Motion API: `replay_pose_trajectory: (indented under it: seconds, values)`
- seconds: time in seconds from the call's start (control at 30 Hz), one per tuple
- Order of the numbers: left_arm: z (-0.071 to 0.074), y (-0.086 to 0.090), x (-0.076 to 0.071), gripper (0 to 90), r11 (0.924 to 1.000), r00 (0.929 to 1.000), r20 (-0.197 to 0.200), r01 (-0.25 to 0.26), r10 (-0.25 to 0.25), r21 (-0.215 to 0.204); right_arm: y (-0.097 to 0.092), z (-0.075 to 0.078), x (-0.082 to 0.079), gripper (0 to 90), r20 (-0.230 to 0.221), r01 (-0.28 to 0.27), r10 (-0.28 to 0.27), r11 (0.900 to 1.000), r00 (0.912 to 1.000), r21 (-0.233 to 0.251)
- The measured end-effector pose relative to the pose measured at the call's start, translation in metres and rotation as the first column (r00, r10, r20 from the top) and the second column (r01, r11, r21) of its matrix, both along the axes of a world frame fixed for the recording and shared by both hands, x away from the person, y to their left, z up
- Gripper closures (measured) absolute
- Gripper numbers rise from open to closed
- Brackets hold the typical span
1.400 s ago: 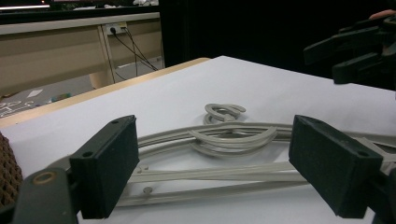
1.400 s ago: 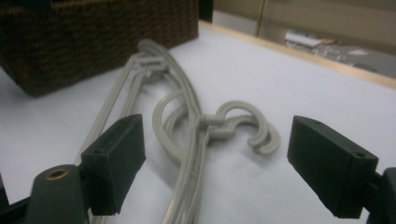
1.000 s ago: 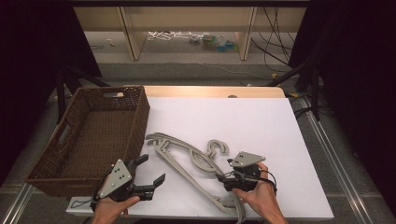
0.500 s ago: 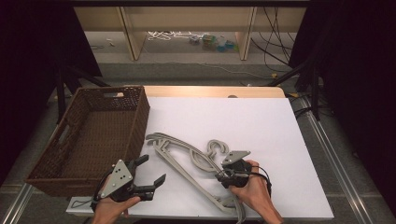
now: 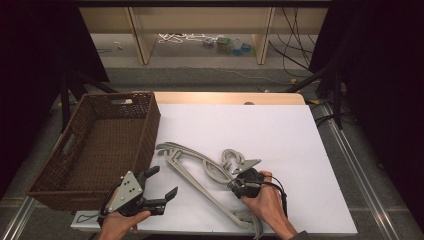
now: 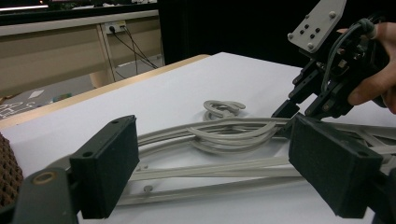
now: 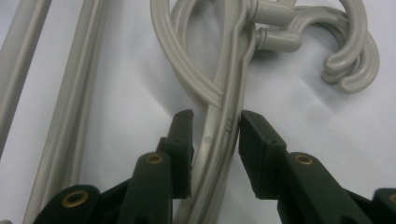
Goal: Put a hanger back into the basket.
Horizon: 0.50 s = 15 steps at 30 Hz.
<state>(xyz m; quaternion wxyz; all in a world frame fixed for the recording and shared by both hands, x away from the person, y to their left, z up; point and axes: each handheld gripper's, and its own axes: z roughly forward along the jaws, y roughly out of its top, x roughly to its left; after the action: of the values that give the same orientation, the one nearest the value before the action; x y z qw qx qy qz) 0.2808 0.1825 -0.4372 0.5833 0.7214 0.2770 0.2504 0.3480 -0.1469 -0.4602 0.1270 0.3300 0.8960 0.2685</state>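
Note:
Several grey plastic hangers [image 5: 200,165] lie stacked and crossed on the white table top [image 5: 270,130], hooks [image 5: 231,157] toward the middle. My right gripper [image 5: 235,187] is down on the hangers just below the hooks. In the right gripper view its jaws [image 7: 215,126] straddle the bundled hanger arms [image 7: 224,116]. They have just been closing: the right pad [image 7: 254,140] is at the plastic and a thin gap shows at the left pad [image 7: 182,135]. My left gripper [image 5: 162,182] hovers wide open at the front left with nothing in it. Its pads [image 6: 107,168] frame the hangers [image 6: 233,135] and the right gripper [image 6: 303,109].
A brown wicker basket [image 5: 150,130] stands along the table's left edge, close to the left gripper. White surface stretches behind and to the right of the hangers. Shelving and cables [image 5: 295,45] lie on the floor beyond the table's far edge.
The right gripper slid a little to the left and down onto the hangers, and its jaws narrowed around the hanger arms. The left gripper kept still.

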Motion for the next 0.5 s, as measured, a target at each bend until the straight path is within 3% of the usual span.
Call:
replay_pose_trajectory:
  seconds: [0.03,0.07,0.23,0.33,0.5]
  values:
    - [0.0,0.0,0.0,16.0,1.0,1.0,0.002,0.0,0.0,-0.001,0.001,0.001,0.0,67.8,0.005,-0.005,0.005,1.0,1.0,-0.008]
    - [0.0,0.0,0.0,16.0,1.0,1.0,0.003,0.0,0.0,-0.001,0.002,0.003,-0.003,68.3,-0.012,0.026,-0.026,0.9995,0.9996,-0.019]
    - [0.001,0.001,0.0,16.0,1.0,1.0,0.008,0.003,-0.003,0.002,0.003,0.011,-0.004,75.6,0.015,0.007,-0.006,0.9998,0.9999,-0.018]
    - [0.001,0.001,0.0,16.0,1.0,1.0,0.008,0.005,-0.005,0.004,0.004,0.014,-0.006,76.5,0.023,0.011,-0.011,0.9999,0.9997,0.009]
    - [0.001,0.001,0.0,16.0,1.0,1.0,0.008,0.004,-0.004,0.003,-0.001,0.022,-0.007,77.8,-0.005,0.045,-0.045,0.9972,0.999,0.06]
